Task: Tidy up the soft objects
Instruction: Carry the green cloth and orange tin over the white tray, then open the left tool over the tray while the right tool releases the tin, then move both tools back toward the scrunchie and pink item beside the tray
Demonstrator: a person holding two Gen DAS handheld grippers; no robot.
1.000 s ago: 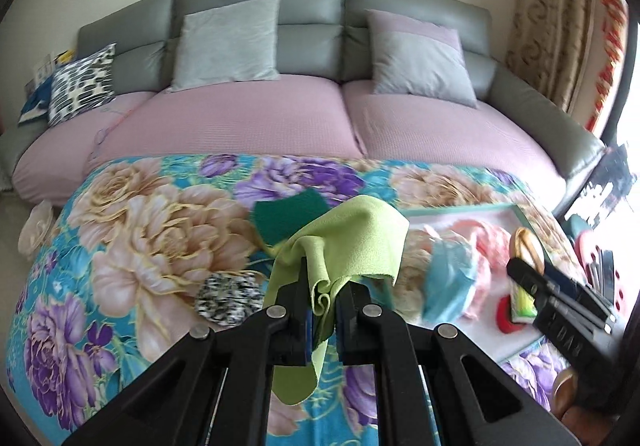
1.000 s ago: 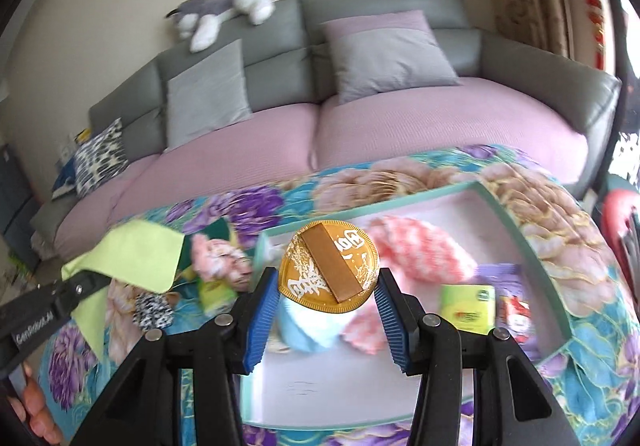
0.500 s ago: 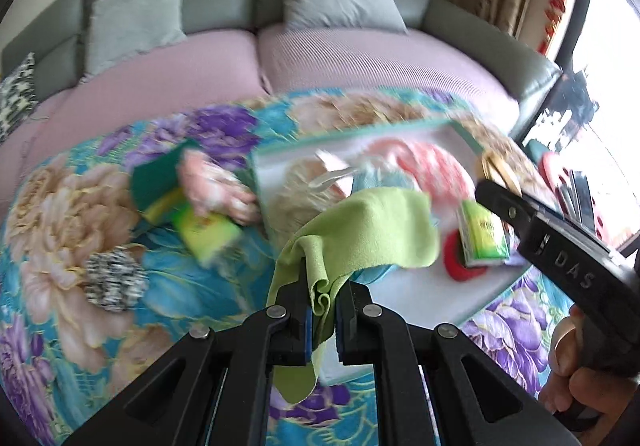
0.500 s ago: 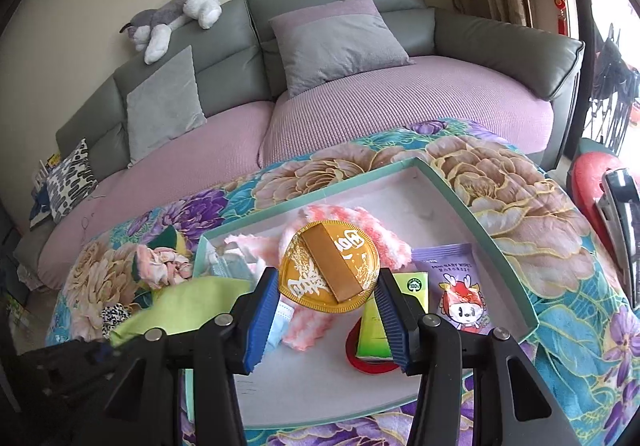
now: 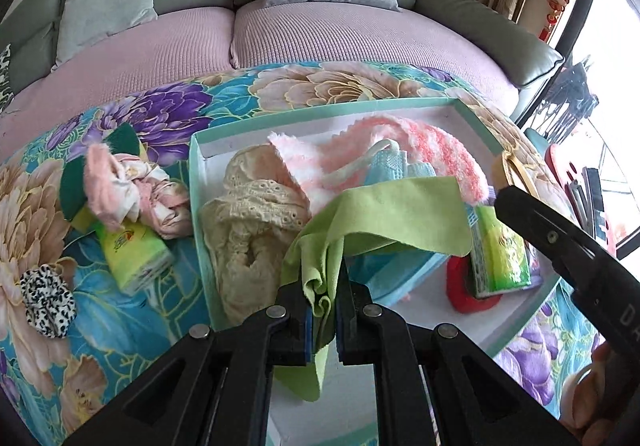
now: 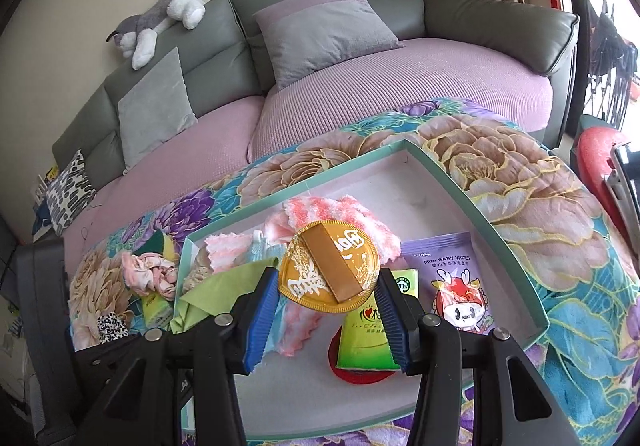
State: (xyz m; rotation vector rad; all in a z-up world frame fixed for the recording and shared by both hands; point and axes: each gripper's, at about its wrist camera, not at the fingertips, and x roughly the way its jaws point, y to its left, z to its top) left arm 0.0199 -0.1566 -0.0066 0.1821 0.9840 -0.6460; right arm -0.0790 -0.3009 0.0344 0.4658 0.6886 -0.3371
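two grippers: left gripper [image 5: 322,302] pinches one green cloth [image 5: 384,218], right gripper [image 6: 328,306] clamps one gold disc [image 6: 329,271].

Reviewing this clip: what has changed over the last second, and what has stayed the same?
The left gripper carried the green cloth from above the floral tablecloth rightward to over the teal-rimmed tray. Unchanged: it stays clamped on the cloth, and the right gripper still holds the gold disc over the tray.

The left gripper [image 5: 324,310] is pinching a green cloth [image 5: 384,218] between nearly closed jaws, while the right gripper [image 6: 328,310] is gripping a round gold disc [image 6: 329,272] between its blue-padded fingers [image 6: 260,316]; the right hand [image 5: 592,386] is showing at the frame edge.
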